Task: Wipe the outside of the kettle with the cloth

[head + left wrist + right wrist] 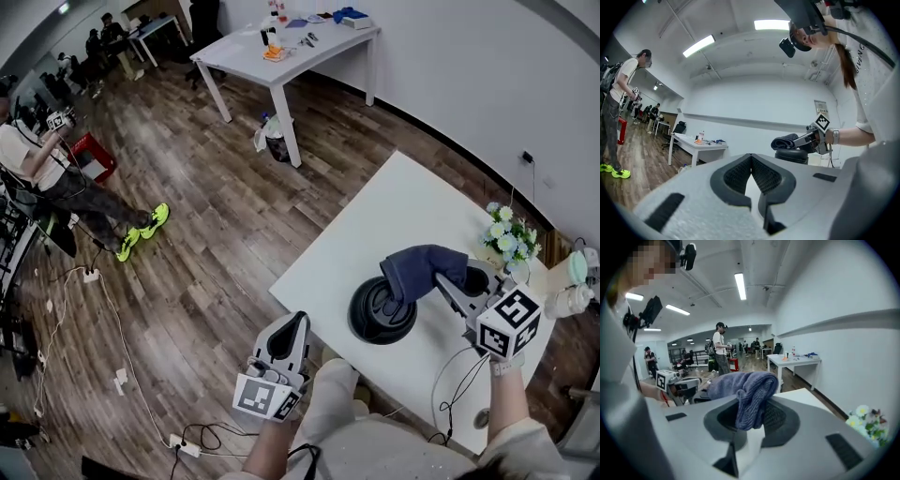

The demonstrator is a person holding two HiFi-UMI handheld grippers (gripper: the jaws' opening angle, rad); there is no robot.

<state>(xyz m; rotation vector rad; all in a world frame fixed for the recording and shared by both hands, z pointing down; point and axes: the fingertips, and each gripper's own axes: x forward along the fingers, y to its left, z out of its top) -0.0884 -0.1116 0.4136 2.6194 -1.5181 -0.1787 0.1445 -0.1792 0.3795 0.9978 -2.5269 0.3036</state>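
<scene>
A black kettle (380, 311) stands on the white table (375, 220), seen from above. A dark blue cloth (422, 266) lies over the kettle's top right side, and my right gripper (442, 279) is shut on it. In the right gripper view the cloth (746, 391) hangs bunched between the jaws. The left gripper view shows the cloth (784, 141) resting on the kettle (792, 155). My left gripper (298, 322) hovers off the table's near edge, left of the kettle, shut on nothing; its pads (751, 174) meet at the tips.
A pot of pale flowers (511, 234) and white items (572, 281) sit at the table's far right. A second white table (281, 47) stands across the wood floor. A person (47, 159) stands at left; cables (94, 281) trail over the floor.
</scene>
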